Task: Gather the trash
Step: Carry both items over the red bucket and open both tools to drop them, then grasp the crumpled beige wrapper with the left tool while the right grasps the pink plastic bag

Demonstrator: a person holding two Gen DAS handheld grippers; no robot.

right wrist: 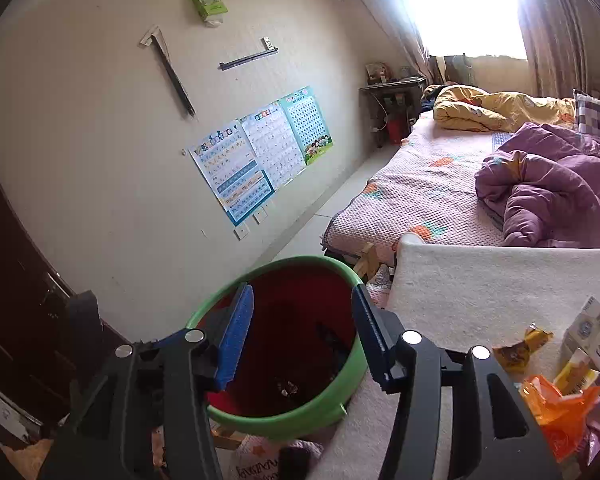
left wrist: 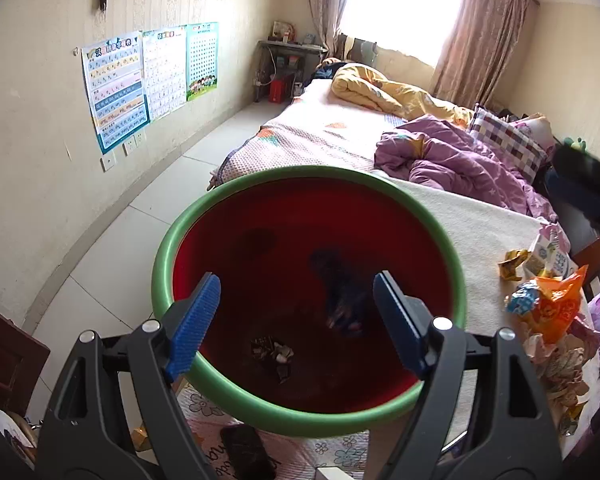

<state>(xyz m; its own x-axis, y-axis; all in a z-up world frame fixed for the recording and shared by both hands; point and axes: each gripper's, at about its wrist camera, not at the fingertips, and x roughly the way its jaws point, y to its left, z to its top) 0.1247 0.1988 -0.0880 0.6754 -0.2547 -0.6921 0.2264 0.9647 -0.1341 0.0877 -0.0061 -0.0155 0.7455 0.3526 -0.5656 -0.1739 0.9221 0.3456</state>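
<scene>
A red bin with a green rim [left wrist: 300, 172] fills the middle of the left wrist view. My left gripper [left wrist: 296, 320] hangs open over its mouth with nothing between the blue pads. Inside lie crumpled scraps [left wrist: 274, 354] and a blurred dark item [left wrist: 340, 300]. My right gripper [right wrist: 304, 336] is also open and empty above the same bin [right wrist: 284, 264]. To the right, on a white mat [left wrist: 480, 232], lies trash: an orange bag [left wrist: 556, 308], a milk carton [left wrist: 548, 256], a yellow wrapper [left wrist: 512, 264] and crumpled paper [left wrist: 560, 364].
A bed [left wrist: 320, 132] with purple and yellow quilts stretches behind the mat toward the window. Tiled floor runs along the poster wall on the left. A dark phone [left wrist: 246, 452] lies on floral cloth below the bin. A dark wooden door [right wrist: 16, 280] stands at far left.
</scene>
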